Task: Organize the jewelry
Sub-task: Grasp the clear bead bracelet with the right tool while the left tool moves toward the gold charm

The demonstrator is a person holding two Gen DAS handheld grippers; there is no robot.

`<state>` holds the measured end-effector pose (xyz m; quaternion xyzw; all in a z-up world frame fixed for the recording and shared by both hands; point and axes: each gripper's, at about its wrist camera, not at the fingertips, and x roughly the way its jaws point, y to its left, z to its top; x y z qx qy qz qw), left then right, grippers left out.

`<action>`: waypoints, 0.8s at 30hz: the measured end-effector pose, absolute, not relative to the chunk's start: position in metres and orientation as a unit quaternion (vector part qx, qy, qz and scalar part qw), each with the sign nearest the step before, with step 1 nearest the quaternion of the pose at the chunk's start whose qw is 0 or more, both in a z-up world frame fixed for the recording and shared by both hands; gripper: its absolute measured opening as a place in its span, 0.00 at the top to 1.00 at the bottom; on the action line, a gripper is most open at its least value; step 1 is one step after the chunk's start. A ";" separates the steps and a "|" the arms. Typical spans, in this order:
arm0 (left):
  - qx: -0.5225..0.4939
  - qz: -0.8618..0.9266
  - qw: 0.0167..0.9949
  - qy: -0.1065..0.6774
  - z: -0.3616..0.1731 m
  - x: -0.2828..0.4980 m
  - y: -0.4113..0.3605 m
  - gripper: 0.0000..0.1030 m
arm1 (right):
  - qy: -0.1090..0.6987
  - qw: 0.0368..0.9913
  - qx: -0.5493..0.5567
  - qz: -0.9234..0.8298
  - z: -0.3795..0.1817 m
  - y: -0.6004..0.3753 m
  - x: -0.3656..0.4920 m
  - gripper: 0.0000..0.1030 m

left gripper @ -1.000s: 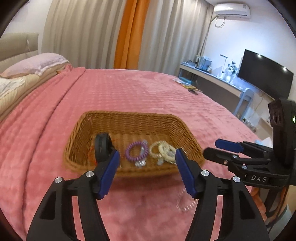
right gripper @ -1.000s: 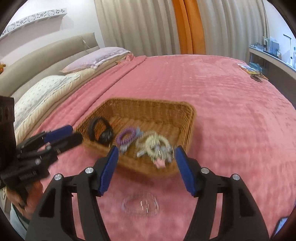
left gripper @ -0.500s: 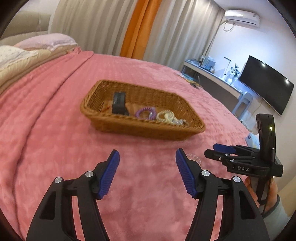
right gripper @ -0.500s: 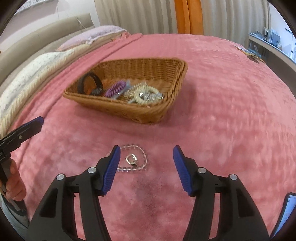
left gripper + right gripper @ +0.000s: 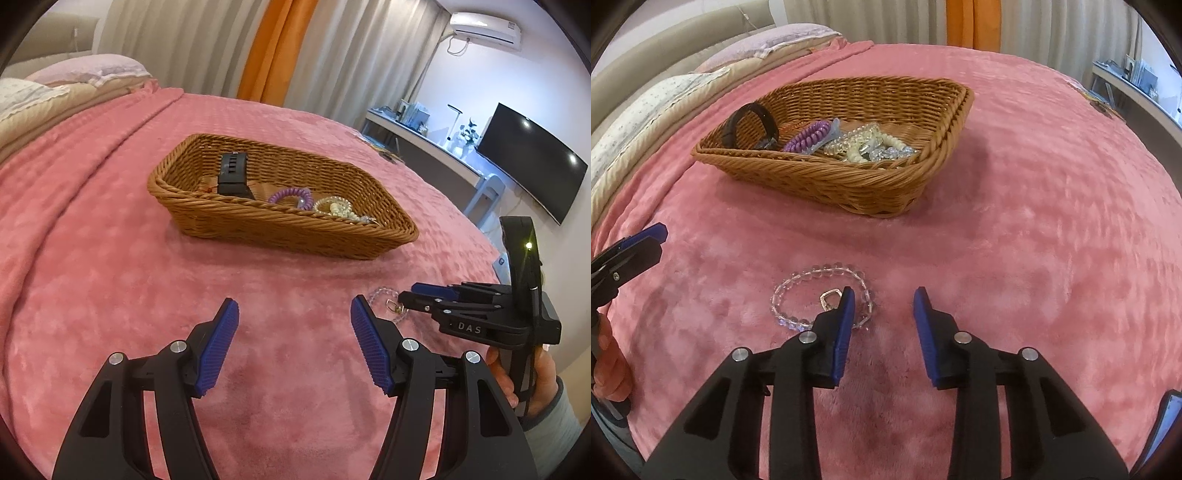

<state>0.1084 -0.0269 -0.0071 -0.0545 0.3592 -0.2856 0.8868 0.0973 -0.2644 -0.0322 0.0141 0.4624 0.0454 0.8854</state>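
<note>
Left wrist view: the left gripper (image 5: pixel 294 314) hangs low over the pink blanket (image 5: pixel 92 258) on the bed, its jaws wide apart and holding nothing. Ahead stands the wicker basket (image 5: pixel 280 225). Its near wall hides most of the contents; only the tops show: a black band (image 5: pixel 232 179) standing on edge, a purple coil tie (image 5: pixel 290 195), and a pale heap of beaded pieces (image 5: pixel 338 208) too tangled to tell apart. To the right, the right gripper (image 5: pixel 410 295) is seen side-on, so its two fingers overlap and the gap between them cannot be judged here. Beside its tips lies the clear bead bracelet (image 5: pixel 384 295), partly covered by the left gripper's right finger and the right gripper's tip. The hand holding that gripper is cut off at the frame edge.

Right wrist view: the right gripper (image 5: pixel 882 302) has its jaws apart, narrower than the left pair, gripping nothing. The clear bead bracelet (image 5: pixel 798 284) lies flat on the blanket, well short of the basket (image 5: pixel 849 184). The left finger's tip overlaps its right side and hides a few beads; whether it touches them cannot be told. A small metal clasp (image 5: pixel 830 298) sits inside the loop. The left gripper (image 5: pixel 646 240) enters at the left edge, mostly cut off.
</note>
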 end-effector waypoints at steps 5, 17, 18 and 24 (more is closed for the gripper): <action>-0.058 -0.288 0.886 0.359 -0.008 0.108 -0.025 0.40 | 0.468 0.883 0.003 0.043 -0.034 -0.258 0.105 0.75; -0.059 -0.293 0.885 0.357 -0.008 0.108 -0.024 0.42 | 0.439 0.894 0.026 0.087 -0.008 -0.249 0.092 0.94; -0.058 -0.294 0.884 0.358 -0.008 0.108 -0.025 0.42 | 0.433 0.896 0.029 0.091 -0.003 -0.249 0.087 0.94; -0.045 -0.301 0.882 0.359 -0.010 0.105 -0.031 0.42 | 0.419 0.903 0.034 0.086 0.008 -0.259 0.055 0.94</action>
